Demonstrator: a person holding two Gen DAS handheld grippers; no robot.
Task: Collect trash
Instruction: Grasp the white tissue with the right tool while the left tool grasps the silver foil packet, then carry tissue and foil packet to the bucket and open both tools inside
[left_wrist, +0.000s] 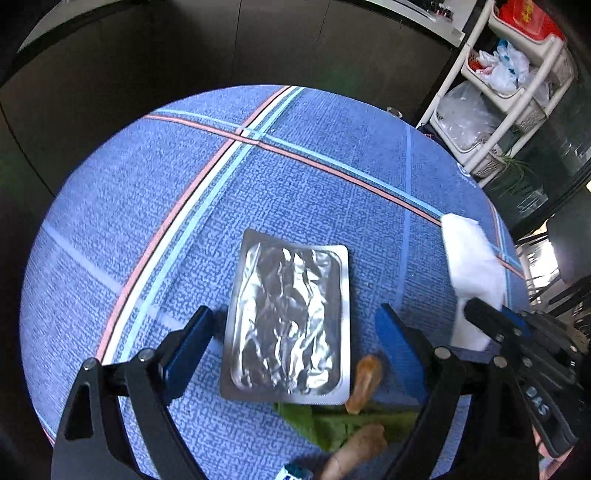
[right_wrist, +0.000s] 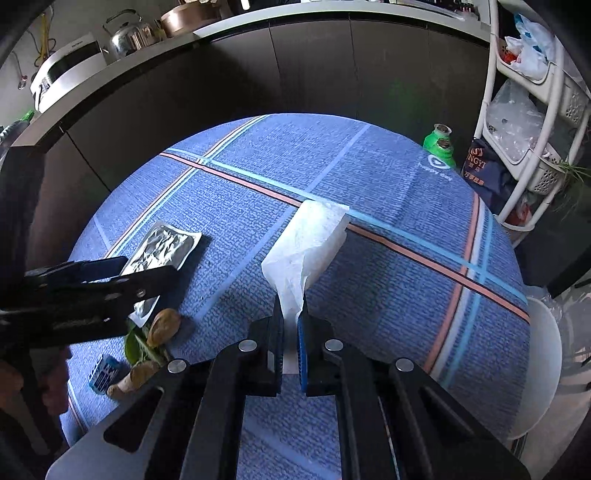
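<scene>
My right gripper is clenched on a white tissue, which sticks up and forward out of the pinched jaws above the blue plaid tablecloth. My left gripper is released, its jaws spread wide on either side of a crinkled silver foil packet that lies flat on the cloth; I cannot tell whether the fingertips touch the table.

Just behind the packet, toward me, sits more rubbish: green leaves with two brownish scraps on them, one right against the packet's near corner, the other closer in. A small blue-and-white wrapper lies beside them at the table's edge. From the right wrist view, my left gripper's black frame covers the near end of the packet.

On the far rim of the table stands a green bottle. Beyond it, off the table, a white shelf rack holds plastic bags, and a dark cabinet front runs behind the table, with a kettle on its counter.
</scene>
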